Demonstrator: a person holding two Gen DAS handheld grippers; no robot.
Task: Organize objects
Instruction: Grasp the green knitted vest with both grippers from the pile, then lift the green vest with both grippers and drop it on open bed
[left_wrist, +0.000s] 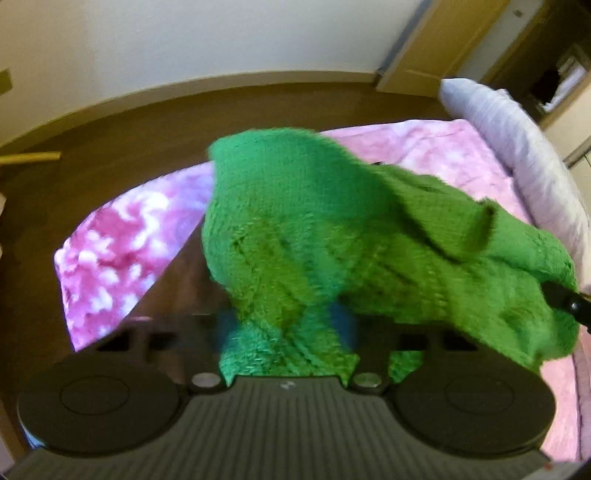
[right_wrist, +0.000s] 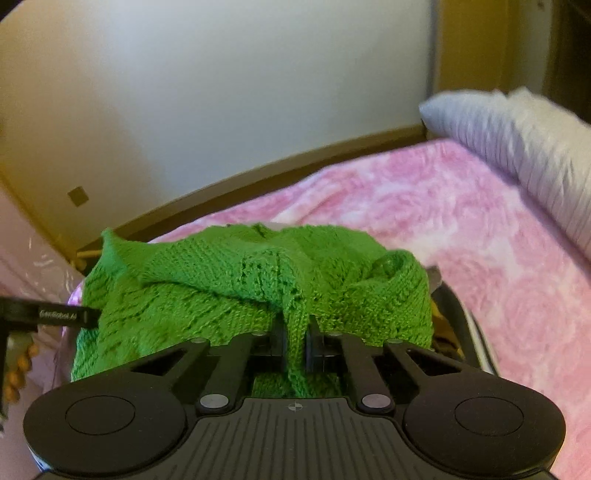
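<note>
Green knitted garment (right_wrist: 258, 280), a loose openwork wool piece, is hanging bunched between two hand-held grippers above the bed's pink mottled fleece blanket (right_wrist: 424, 206). The right hand-held gripper (right_wrist: 295, 343) is pinching a narrow fold of the knit, its jaws closed on that strip. The left hand-held gripper (left_wrist: 288, 332) is also clamping a gathered wad of the same garment (left_wrist: 314, 221), with fabric spilling over and hiding its tips. In the left wrist view the right tool's dark tip is poking out of the knit at the right edge, so the two grips are sitting near each other on the cloth.

Judging from this, the step in hand is lifting and spreading the garment for folding or laying flat. To do it well, the two grips should be drawing apart evenly until the knit is hanging without sag, keeping both at the same height so it is not twisting. Open knit stretches and snags easily, so the pull should be staying gentle. Lowering it onto a bare part of the blanket, away from the pale ribbed pillow (right_wrist: 517, 147) at the head of the bed, would be giving room to flatten it.
</note>
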